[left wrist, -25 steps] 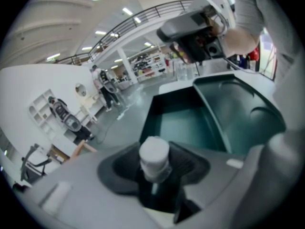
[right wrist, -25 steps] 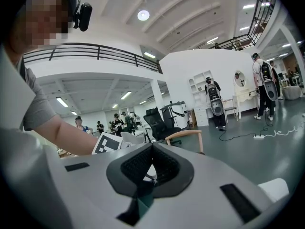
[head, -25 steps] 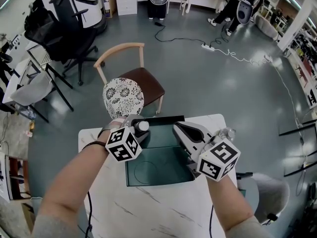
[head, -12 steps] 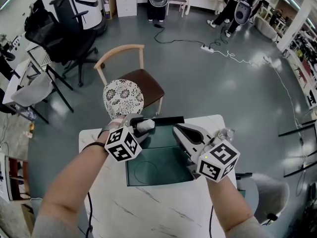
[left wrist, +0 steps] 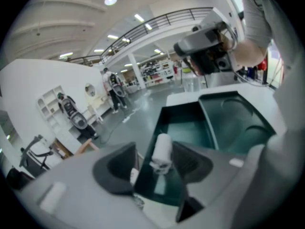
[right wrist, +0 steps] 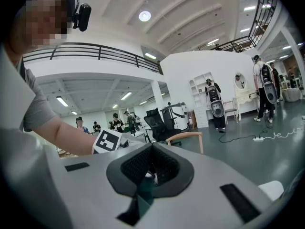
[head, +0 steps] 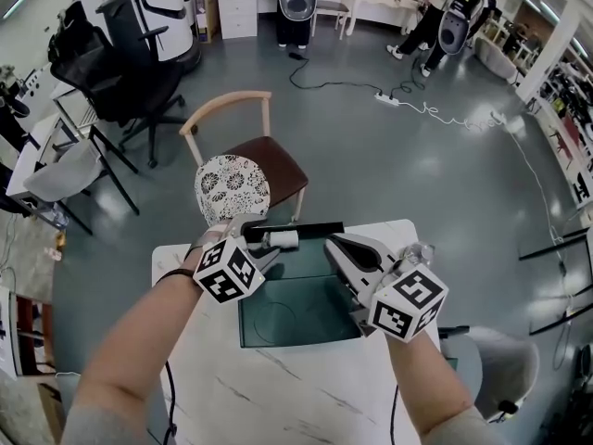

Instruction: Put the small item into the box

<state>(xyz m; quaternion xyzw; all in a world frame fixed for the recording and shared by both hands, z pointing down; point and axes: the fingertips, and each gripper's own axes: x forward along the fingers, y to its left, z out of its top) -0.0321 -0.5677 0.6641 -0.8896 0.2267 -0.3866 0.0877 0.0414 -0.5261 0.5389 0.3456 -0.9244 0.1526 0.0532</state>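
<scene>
A dark green box [head: 310, 260] lies open on the white marble table [head: 278, 387], its lid [head: 296, 321] flat toward me. The small item [head: 281, 239], a white cylinder with a little cap, lies on its side at the box's far left corner. In the left gripper view the small item [left wrist: 162, 150] sits between the pads without touching them. My left gripper [head: 263, 246] has just been opening and stands wide open around it. My right gripper [head: 334, 242] is closed at the box's right side, and a dark green edge shows between its jaws [right wrist: 151, 165].
A wooden chair [head: 271, 152] with a lace-patterned cushion [head: 232, 186] stands right behind the table. A black office chair [head: 116, 68] is farther back left. A cable and power strip [head: 389, 98] lie on the floor. People stand at the far wall.
The left jaws have spread apart. The white item, upright between them before, tipped to the right and now lies on its side in the box. The right gripper has stayed put.
</scene>
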